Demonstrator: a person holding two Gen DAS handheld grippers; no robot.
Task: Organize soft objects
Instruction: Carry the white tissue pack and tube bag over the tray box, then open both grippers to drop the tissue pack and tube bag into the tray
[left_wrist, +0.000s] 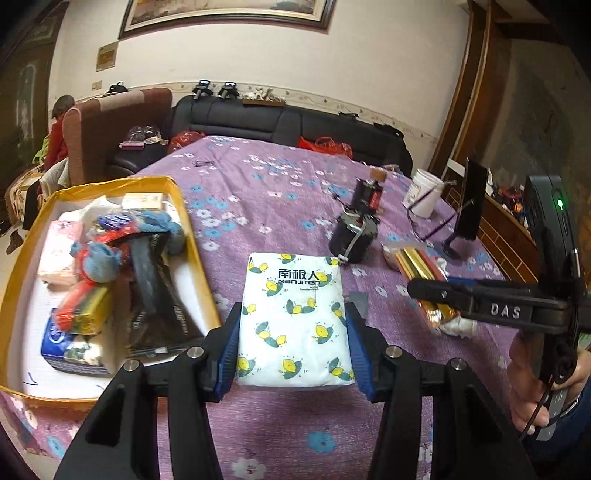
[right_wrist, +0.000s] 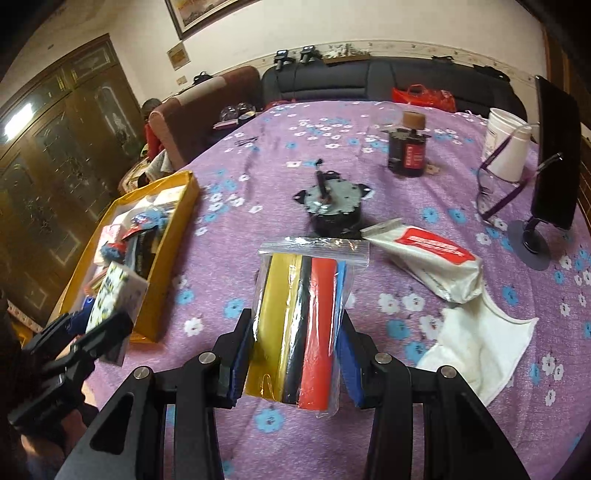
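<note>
Purple flowered table (left_wrist: 280, 192), most of both views; yellow-walled box (left_wrist: 184, 236) at its left side, already crowded: pink packet (left_wrist: 61, 251), blue sock bundle (left_wrist: 99, 258), black pouch (left_wrist: 166, 295), blue pack (left_wrist: 55, 339), something gold and red on top, exact make unclear through the clutter; little bare floor left, only along the near edge.

Loose on the cloth: white towel (right_wrist: 476, 347), white and red pouch (right_wrist: 436, 262), black motor (right_wrist: 332, 206), dark bottle (right_wrist: 406, 147), white cup (right_wrist: 506, 144), glasses (right_wrist: 495, 184), phone on stand (right_wrist: 554, 155); hard items, likely not for the box.

Left gripper (left_wrist: 293, 347) clamped on the tissue pack (left_wrist: 295, 314), pads on its two long sides, pack lifted clear of the table just right of the box; light, squashy, film-wrapped so a bit slick; side grip near the middle looks sound, harder squeeze would only dent it.

Right gripper (right_wrist: 295, 354) clamped on the zip bag (right_wrist: 303, 325) of yellow, black, red and blue rolls, held above the table centre, well apart from the box; probably light and springy, clear film slippery, rolls free to shift inside; best held across the roll bodies as now, not by the thin zip strip.

Judged next: tissue pack into the box first, bag after.
</note>
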